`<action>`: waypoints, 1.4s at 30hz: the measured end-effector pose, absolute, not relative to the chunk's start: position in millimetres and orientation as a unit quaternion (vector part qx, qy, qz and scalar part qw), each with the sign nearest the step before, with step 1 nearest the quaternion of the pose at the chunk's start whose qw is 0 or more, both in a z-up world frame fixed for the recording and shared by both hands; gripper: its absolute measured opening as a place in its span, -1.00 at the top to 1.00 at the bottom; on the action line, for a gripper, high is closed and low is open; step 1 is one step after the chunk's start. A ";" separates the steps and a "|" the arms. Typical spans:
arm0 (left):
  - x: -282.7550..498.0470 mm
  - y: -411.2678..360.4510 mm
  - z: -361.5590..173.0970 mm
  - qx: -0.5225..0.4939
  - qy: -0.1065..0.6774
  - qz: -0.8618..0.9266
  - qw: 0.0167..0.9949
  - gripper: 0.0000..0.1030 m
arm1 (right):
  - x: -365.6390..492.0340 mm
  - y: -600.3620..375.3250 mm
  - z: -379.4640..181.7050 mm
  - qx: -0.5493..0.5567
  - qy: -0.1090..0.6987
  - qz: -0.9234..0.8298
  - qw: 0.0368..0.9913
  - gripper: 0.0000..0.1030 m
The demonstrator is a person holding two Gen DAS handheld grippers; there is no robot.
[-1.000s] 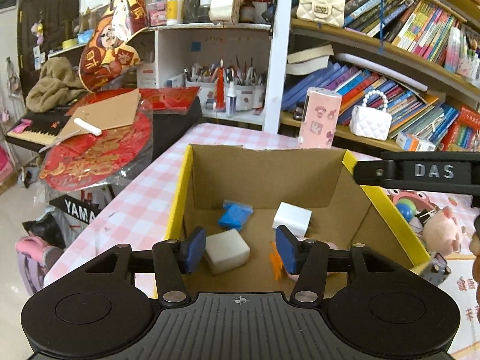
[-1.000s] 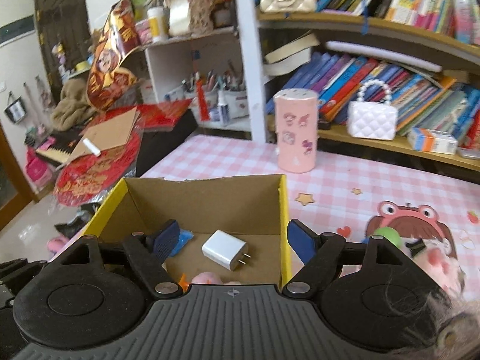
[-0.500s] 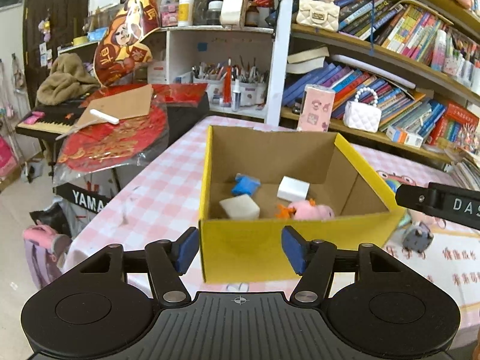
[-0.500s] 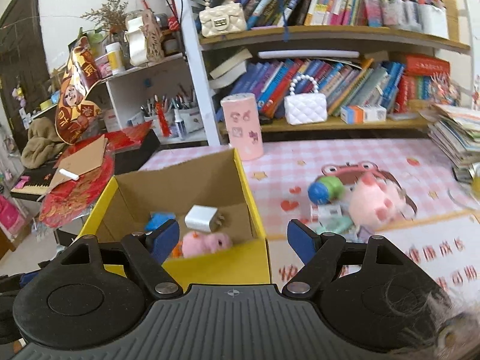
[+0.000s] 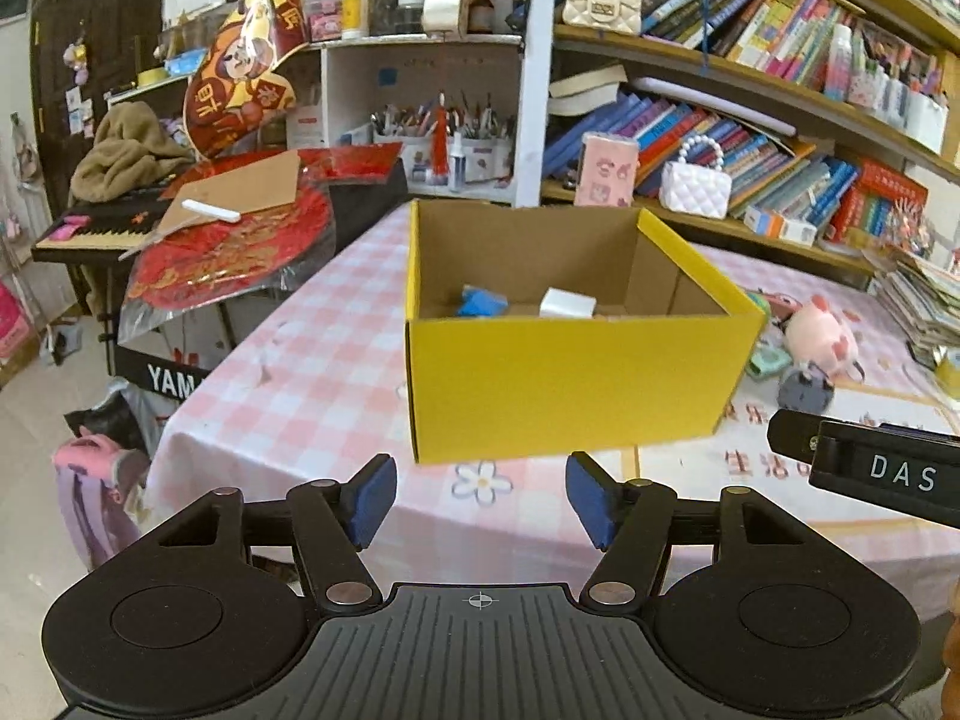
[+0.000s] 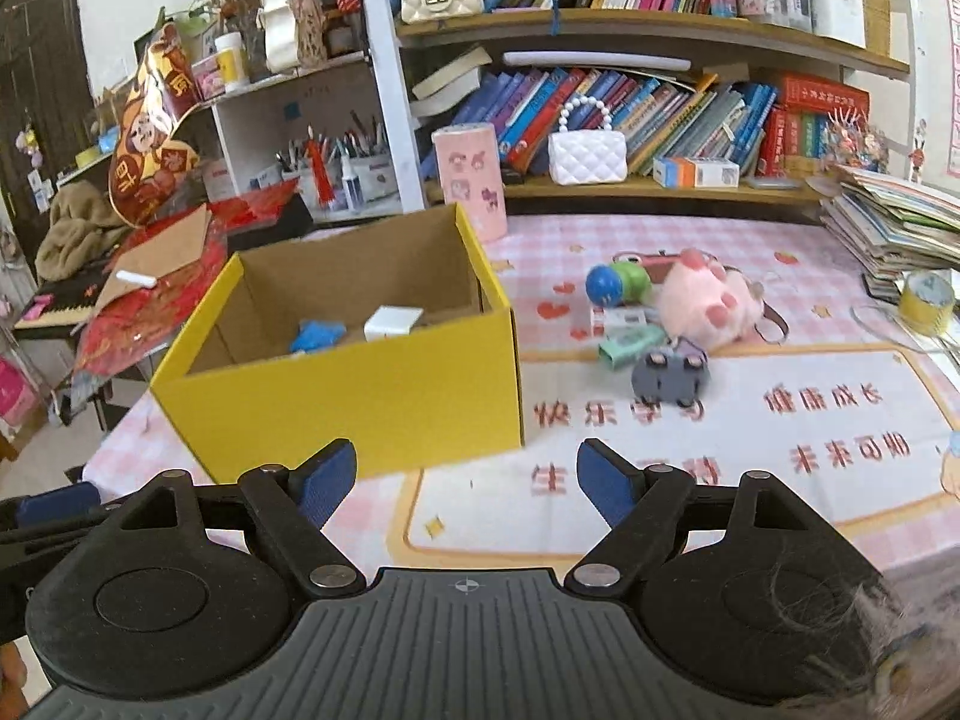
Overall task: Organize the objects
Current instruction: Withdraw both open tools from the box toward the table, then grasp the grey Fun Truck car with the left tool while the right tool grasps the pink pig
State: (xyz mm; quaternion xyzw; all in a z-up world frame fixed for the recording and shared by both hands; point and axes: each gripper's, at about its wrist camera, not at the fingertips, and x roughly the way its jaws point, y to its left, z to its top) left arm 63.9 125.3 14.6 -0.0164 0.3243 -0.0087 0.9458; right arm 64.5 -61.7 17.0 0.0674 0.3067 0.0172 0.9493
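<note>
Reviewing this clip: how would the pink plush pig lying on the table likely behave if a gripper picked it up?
The pink plush pig looks soft and fuzzy, so it would probably squash between the fingers rather than resist. It is likely light for its bulk. Its rounded body lies against the small toys beside it, so a push might nudge them too.

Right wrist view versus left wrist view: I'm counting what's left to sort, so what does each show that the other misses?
Only the right wrist view shows the blue ball and yellow tape roll. Only the left wrist view shows the pink backpack on the floor. Both show the yellow box holding a blue item and white block, plus the pink plush.
</note>
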 end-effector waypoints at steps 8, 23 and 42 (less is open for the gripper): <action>48.9 116.5 6.2 0.000 0.337 -0.034 0.941 -0.32 | 42.8 -69.1 7.6 0.076 0.324 -0.006 0.943 -0.56; 54.4 78.7 1.7 0.022 0.345 -0.090 0.934 -0.49 | 28.0 -97.5 4.7 0.093 0.331 -0.059 0.937 -0.94; 115.0 -25.0 -6.0 0.030 0.365 -0.140 0.920 -0.49 | 70.7 -199.1 2.9 0.053 0.340 -0.118 0.932 -0.98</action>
